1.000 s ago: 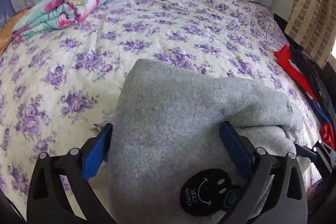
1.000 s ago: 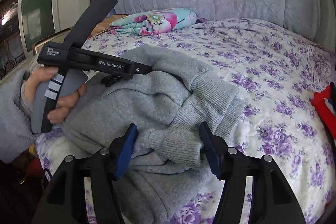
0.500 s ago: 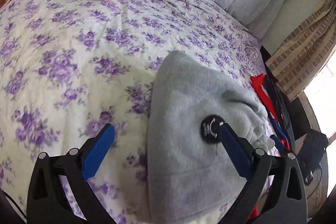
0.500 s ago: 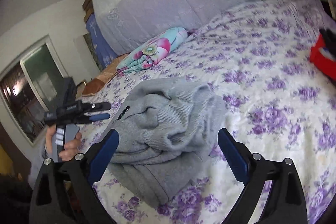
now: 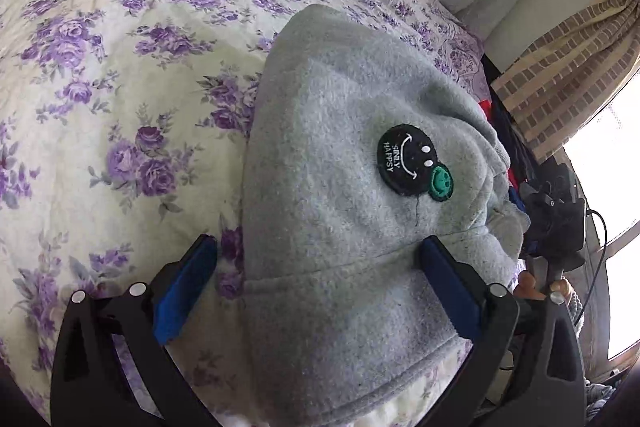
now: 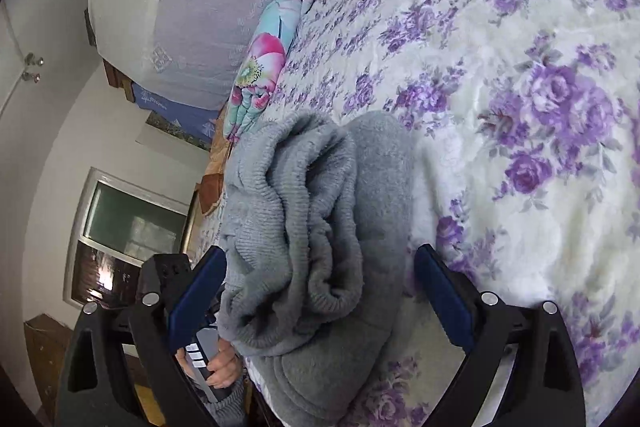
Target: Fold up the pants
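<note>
Left wrist: left gripper (image 5: 318,281) spread wide over folded grey pants (image 5: 360,211) on the floral bedspread (image 5: 120,87), gripping nothing, probably released after folding. Right wrist: right gripper (image 6: 320,291) equally wide, straddling the bunched cuffs (image 6: 304,227) untouched; inner layers hidden, tidiness unclear.
</note>
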